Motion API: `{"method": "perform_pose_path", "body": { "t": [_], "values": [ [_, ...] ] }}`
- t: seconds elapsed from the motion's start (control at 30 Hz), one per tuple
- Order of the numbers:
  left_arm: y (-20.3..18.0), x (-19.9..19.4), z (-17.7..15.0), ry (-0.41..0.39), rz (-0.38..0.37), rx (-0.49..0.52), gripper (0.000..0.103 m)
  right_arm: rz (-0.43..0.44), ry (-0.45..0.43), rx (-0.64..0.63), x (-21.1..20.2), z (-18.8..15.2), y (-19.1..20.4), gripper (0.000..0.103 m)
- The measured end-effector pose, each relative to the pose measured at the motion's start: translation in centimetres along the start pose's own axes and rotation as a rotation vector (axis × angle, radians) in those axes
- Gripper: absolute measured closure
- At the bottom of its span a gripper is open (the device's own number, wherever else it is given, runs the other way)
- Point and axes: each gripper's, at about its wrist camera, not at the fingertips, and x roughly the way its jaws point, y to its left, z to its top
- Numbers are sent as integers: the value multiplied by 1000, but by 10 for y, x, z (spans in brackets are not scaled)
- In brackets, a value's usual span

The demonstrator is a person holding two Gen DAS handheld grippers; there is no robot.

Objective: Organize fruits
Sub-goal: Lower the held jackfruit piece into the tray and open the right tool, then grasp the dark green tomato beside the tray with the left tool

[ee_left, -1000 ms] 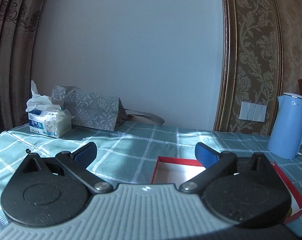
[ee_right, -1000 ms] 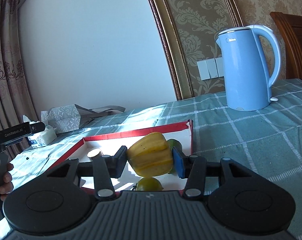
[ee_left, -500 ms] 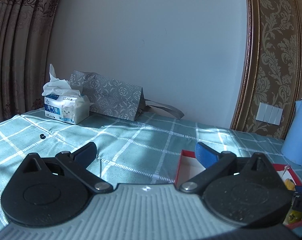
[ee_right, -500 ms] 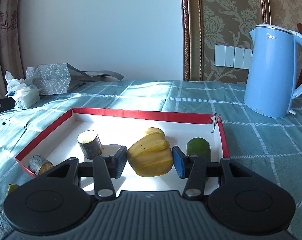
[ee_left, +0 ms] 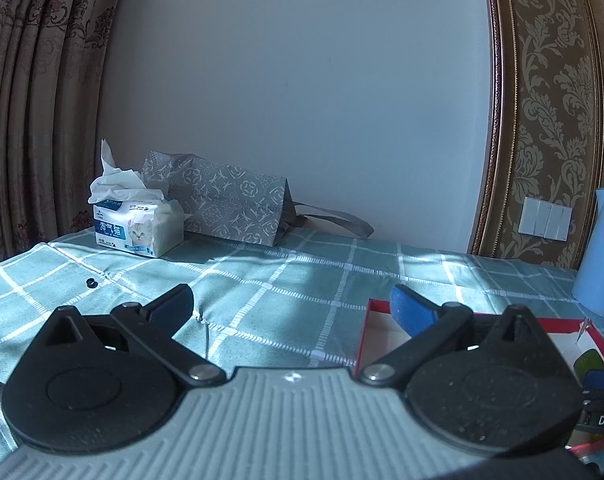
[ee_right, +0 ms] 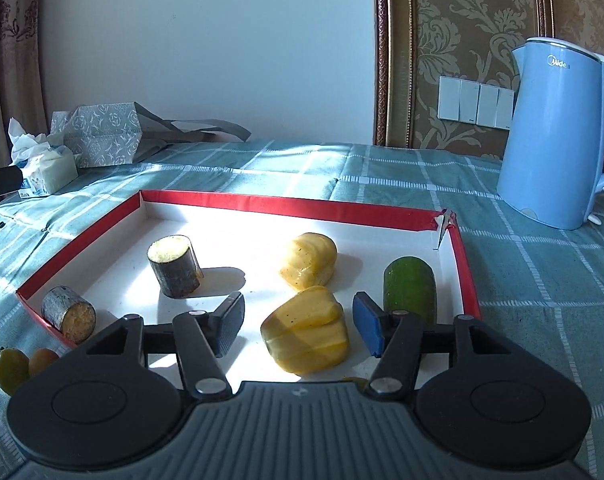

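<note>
The left gripper, fingers spread wide, hides most of the red-rimmed tray; the right gripper stands parted around a waxy yellow pepper (resting inside the tray, touching neither pad).

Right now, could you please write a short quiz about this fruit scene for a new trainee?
1. True or false: the right gripper is shut on the near yellow fruit piece.
2. How many dark-skinned sugarcane pieces lie in the red-rimmed box?
3. What stands right of the box? A) light blue kettle B) tissue pack C) grey gift bag

Key: 1 false, its jaws stand apart from the piece; 2 two; 3 A.
</note>
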Motion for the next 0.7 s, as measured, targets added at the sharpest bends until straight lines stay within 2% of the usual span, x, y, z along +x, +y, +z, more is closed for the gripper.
{"method": "perform_pose_path", "body": {
  "t": [0.1, 0.2, 0.27, 0.37, 0.53, 0.63, 0.7],
  "values": [
    [0, -1, 1, -16, 12, 6, 0, 10, -51, 6, -11, 2, -1, 34],
    [4, -2, 5, -28, -9, -31, 0, 79, -163, 93, -32, 5, -12, 34],
    [7, -5, 6, 10, -38, -41, 0, 112, -212, 152, -40, 5, -21, 34],
    [9, -20, 2, 83, -129, -21, 0, 86, -249, 207, -45, 4, -31, 34],
    [8, -58, -18, 129, -217, 144, 0, 90, -256, 221, -48, 5, -33, 34],
    [0, -69, -34, 169, -297, 264, 0, 101, -262, 199, -51, 4, -27, 34],
    [-7, -75, -45, 162, -322, 344, 0, 112, -256, 194, -51, 4, -26, 34]
  ]
}}
